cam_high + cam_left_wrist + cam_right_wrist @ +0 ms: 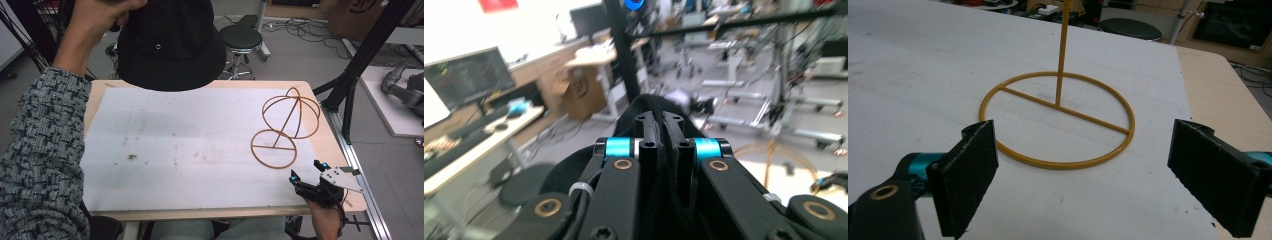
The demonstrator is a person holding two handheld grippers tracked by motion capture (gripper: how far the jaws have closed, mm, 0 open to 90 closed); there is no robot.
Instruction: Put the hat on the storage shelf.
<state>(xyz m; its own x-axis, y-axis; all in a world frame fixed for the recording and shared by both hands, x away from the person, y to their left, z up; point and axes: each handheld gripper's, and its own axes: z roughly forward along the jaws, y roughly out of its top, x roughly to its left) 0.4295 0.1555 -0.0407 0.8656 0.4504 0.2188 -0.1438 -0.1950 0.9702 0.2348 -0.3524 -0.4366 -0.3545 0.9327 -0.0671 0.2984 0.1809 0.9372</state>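
The person's left forearm, in a speckled grey knit sleeve (40,160), rises steeply along the left of the high view, and the left hand (97,17) is lifted well above the desk at the far left. From it hangs a black bucket hat (170,47), brim down, in the air above the far edge of the desk (320,150). In the left gripper view the left gripper (663,131) has its fingers pressed together on a fold of the hat's black fabric, which bulges up just beyond them. The hat is soft, matte cloth with a small metal eyelet in the crown and a wide, drooping brim.

The right hand (325,212) rests low at the near right corner of the desk, its wrist coming in from the near edge. The right gripper (306,172) points toward the far left, its fingers spread wide with nothing between them; their pads are black and rough.

Just beyond them stands a hat stand (282,125) of thin yellow-brown rod: a flat ring base with a crossbar, a slim post, and a globe of crossing hoops on top. It stands on a white, faintly stained sheet (175,150) that covers most of the pale wooden desk.
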